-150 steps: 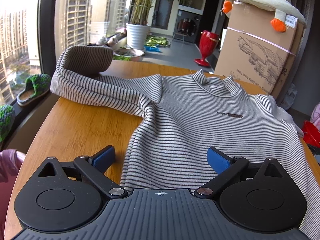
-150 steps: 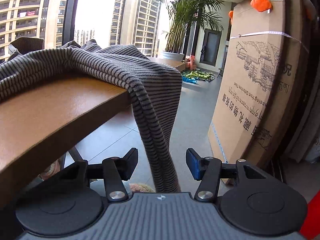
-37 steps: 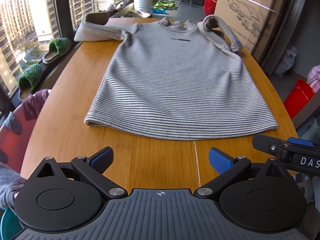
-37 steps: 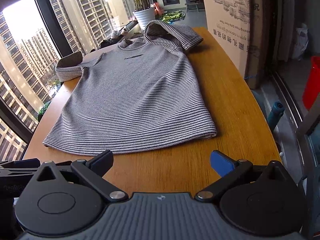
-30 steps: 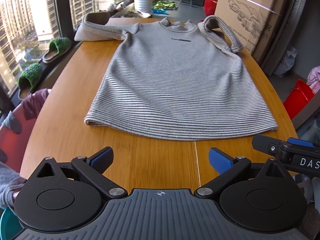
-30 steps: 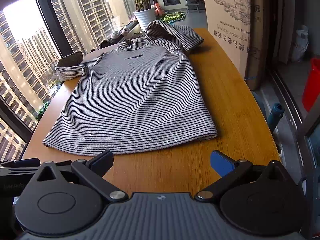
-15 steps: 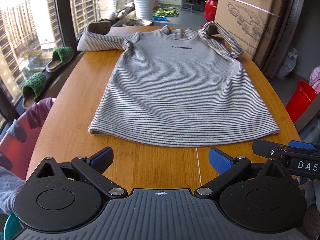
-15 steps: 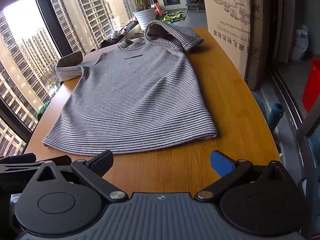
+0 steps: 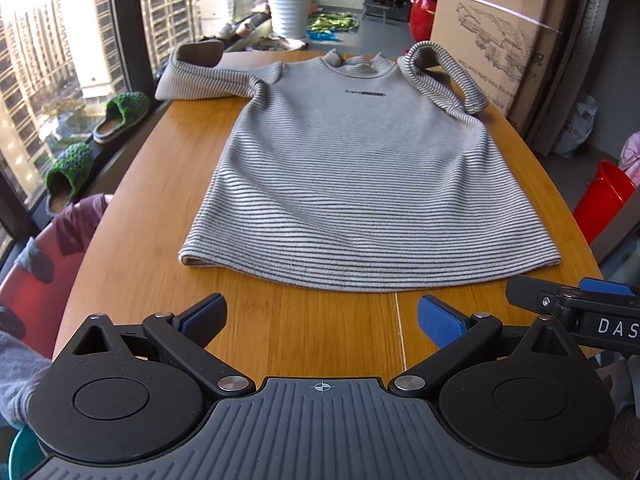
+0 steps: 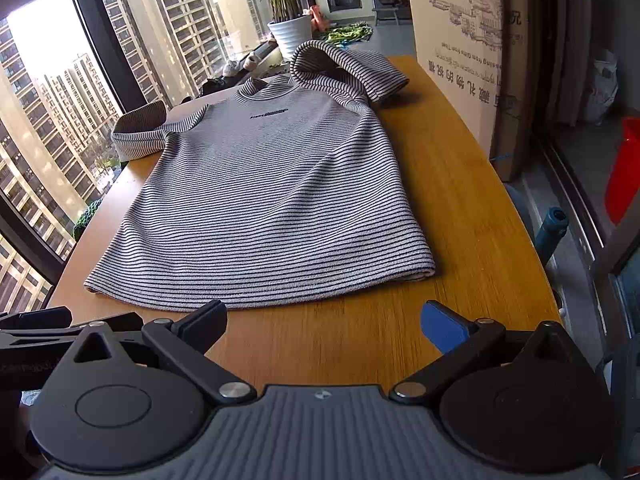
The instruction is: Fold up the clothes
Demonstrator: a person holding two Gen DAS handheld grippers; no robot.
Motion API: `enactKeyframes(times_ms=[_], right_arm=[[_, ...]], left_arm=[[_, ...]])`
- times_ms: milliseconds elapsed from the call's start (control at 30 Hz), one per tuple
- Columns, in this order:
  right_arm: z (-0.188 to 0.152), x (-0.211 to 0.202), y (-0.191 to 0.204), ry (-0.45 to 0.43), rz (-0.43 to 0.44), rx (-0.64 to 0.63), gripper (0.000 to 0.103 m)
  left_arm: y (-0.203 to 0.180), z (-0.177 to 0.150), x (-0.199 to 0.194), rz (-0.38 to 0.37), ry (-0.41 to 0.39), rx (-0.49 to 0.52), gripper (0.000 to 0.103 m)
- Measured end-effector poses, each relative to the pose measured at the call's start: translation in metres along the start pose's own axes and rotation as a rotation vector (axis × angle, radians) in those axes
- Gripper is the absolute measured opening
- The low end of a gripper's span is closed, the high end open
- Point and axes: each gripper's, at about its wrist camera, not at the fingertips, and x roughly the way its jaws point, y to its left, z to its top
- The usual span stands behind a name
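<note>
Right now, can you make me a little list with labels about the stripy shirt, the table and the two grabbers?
garment: striped sweater, lying flat, front up, not folded yet
sleeves: both bent back near the collar
surface: wooden table
left gripper: open, empty, just short of the hem
right gripper: open, empty, just short of the hem
beside table: cardboard box

Grey striped shirt flat, front up, on wooden table

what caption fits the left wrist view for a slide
Open left gripper hovers short of the hem of a striped shirt spread flat on a wooden table.
</note>
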Motion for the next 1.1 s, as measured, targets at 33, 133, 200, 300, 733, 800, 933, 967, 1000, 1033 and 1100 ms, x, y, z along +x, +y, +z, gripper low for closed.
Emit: enactKeyframes(times_ms=[33,133,200,300,733,800,933,967,1000,1033,1100], right_arm=[[0.0000,0.0002,0.0001,0.001,0.001,0.000,0.103],[0.0000,0.0002,-0.0001,0.003,0.002,0.000,0.103],[0.0002,0.0002,-0.0002,0.004,0.003,-0.002,0.103],[0.0003,0.0009,-0.0011,0.006,0.005,0.000,0.103],[0.0009,0.0008,-0.0008,0.010,0.009,0.002,0.103],[0.0006,0.0007,-0.0006,0.010,0.009,0.001,0.103],[0.0003,0.0008,-0.0008,0.011,0.009,0.003,0.103],[0.0002,0.0007,-0.0008,0.011,0.009,0.003,0.103],[0.0001,0.0006,-0.0008,0.011,0.009,0.002,0.103],[0.0000,0.0005,-0.0007,0.011,0.009,0.001,0.103],[-0.0003,0.0005,-0.0007,0.010,0.009,0.001,0.103]], left_arm=[[0.0002,-0.0001,0.0001,0.000,0.001,0.001,0.103],[0.0001,-0.0004,0.0006,0.000,0.005,0.002,0.103],[0.0001,-0.0005,0.0011,0.000,0.007,0.001,0.103],[0.0001,-0.0006,0.0014,0.000,0.008,0.002,0.103],[0.0002,0.0001,0.0012,-0.001,0.008,0.004,0.103],[-0.0002,0.0002,0.0014,-0.001,0.008,0.005,0.103],[-0.0003,0.0003,0.0013,-0.001,0.008,0.005,0.103],[-0.0004,0.0001,0.0012,-0.001,0.008,0.004,0.103],[-0.0007,-0.0001,0.0012,-0.002,0.008,0.004,0.103],[-0.0008,-0.0002,0.0011,-0.002,0.008,0.005,0.103],[-0.0007,-0.0001,0.0012,-0.002,0.009,0.004,0.103]])
